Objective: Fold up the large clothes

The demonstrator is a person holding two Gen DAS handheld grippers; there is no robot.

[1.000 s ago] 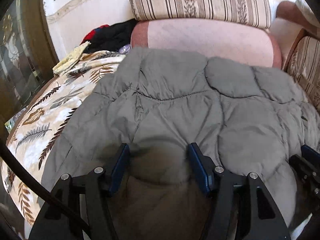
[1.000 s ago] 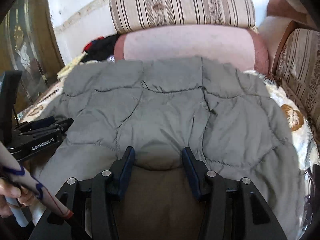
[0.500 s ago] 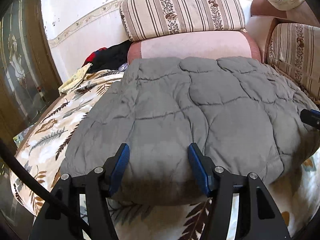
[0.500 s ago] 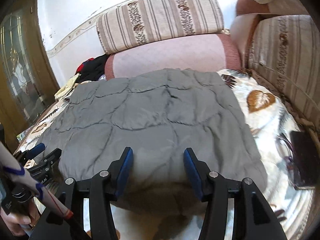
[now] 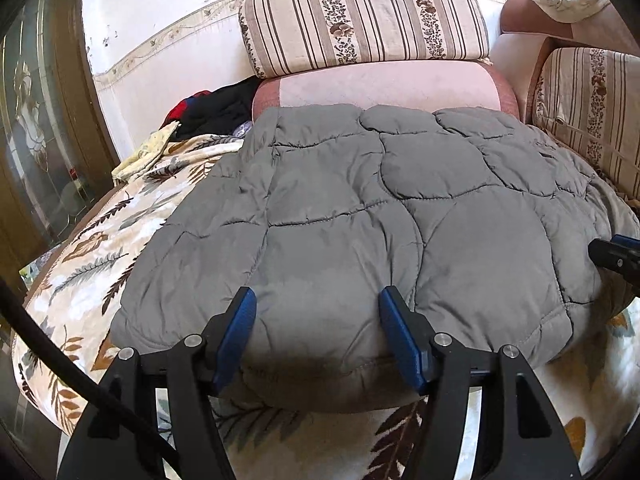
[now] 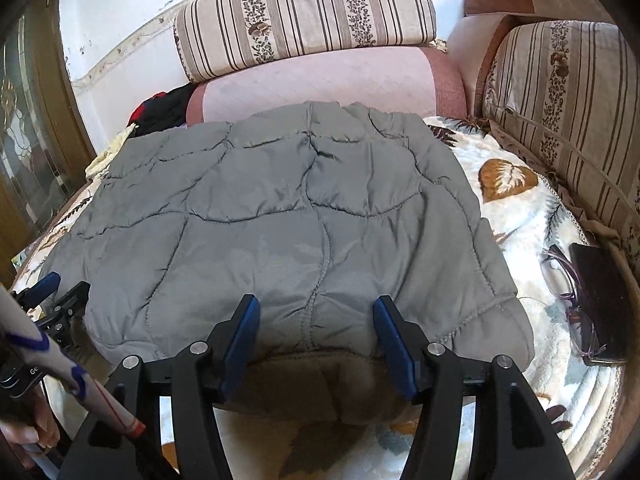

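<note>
**Folded quilt lying flat, both tongs opening at its near edge**

The grey quilt (image 5: 360,216) is being shown lying folded on the leaf-print cover (image 5: 80,264) of the sofa, its far edge meeting the pink bolster (image 5: 384,88). The left tongs (image 5: 316,332) are being opened over the quilt's near edge; the padded hem is lying between the blue pads (image 5: 236,336), but nothing is being gripped. The right tongs (image 6: 316,332) are likewise being opened over the same near hem, where a brown lining is being exposed below the grey; the cloth is lying between the jaws without being pinched.

In the right wrist view, the quilt's right edge is being left clear of a strip of cover, beyond which glasses (image 6: 568,300) and a dark phone (image 6: 600,300) are lying near the striped cushion (image 6: 568,120). On the left, open cover is being shown beside the quilt's left edge, with a pile of dark clothes (image 5: 216,108) at the far corner. The nearest strip of cover below the hem is being kept free.
</note>
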